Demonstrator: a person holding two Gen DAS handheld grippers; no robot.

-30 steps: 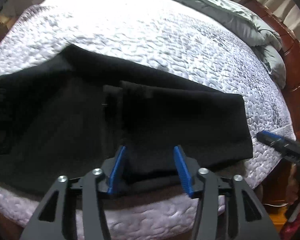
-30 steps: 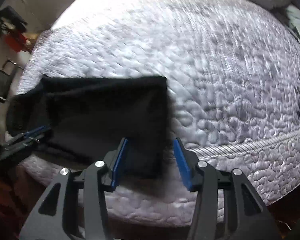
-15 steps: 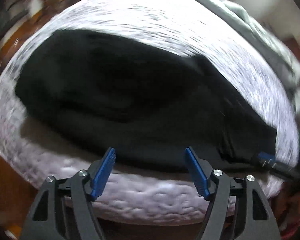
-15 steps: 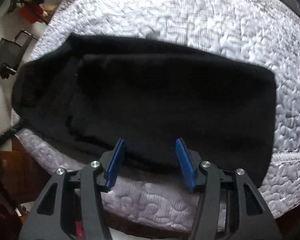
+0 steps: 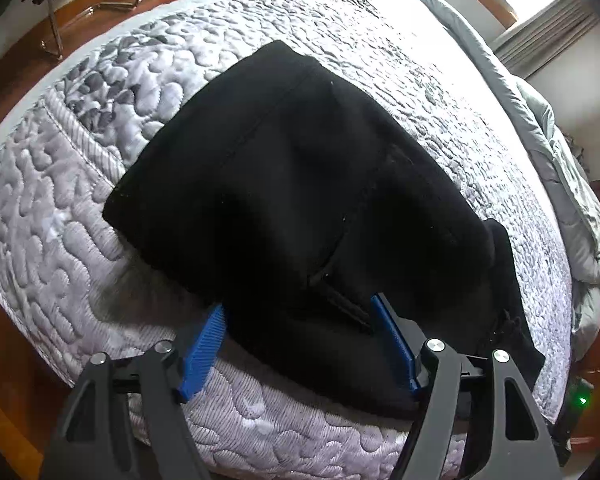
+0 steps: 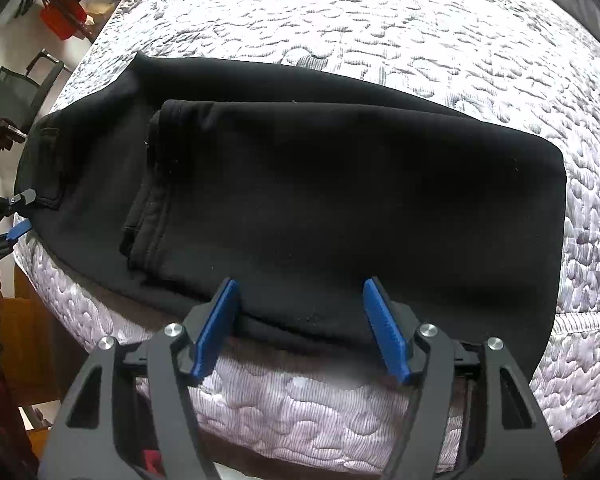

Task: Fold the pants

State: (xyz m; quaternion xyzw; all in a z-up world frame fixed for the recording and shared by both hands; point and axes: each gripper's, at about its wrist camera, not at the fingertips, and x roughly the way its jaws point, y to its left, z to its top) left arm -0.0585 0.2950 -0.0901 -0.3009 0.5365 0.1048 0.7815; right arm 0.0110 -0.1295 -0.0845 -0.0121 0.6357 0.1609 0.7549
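Left wrist view: left gripper (image 5: pixel 300 344) is at the near edge of the mattress (image 5: pixel 60 208), blue fingers (image 5: pixel 204 352) spread wide, straddling the near edge of the black pants (image 5: pixel 300 184). Fabric sits between the fingers but nothing is pinched; cloth lies flat on the quilted surface with gaps either side. Pants are folded over into a thick stack, lying diagonally across the near corner of the bed, one seam line running up the top layer. Grey duvet (image 5: pixel 560 168) is bunched along the far right side of the bed, well apart from the pants. Chair legs (image 5: pixel 56 20) on wood floor beyond the top-left corner. Right wrist view: right gripper (image 6: pixel 304 328) is also at the mattress edge, blue fingers (image 6: pixel 216 328) wide apart, the folded pants edge between them, not clamped as far as I can see. Here the pants show two layers: upper folded leg section with the cuff end pointing left, resting on a longer lower layer that extends left to the waistband. Left gripper is visible at far left of this view, tips just at the waistband end, jaws parted. Red box (image 6: pixel 60 20) and black chair (image 6: pixel 16 92) on the floor beyond the bed, top left.
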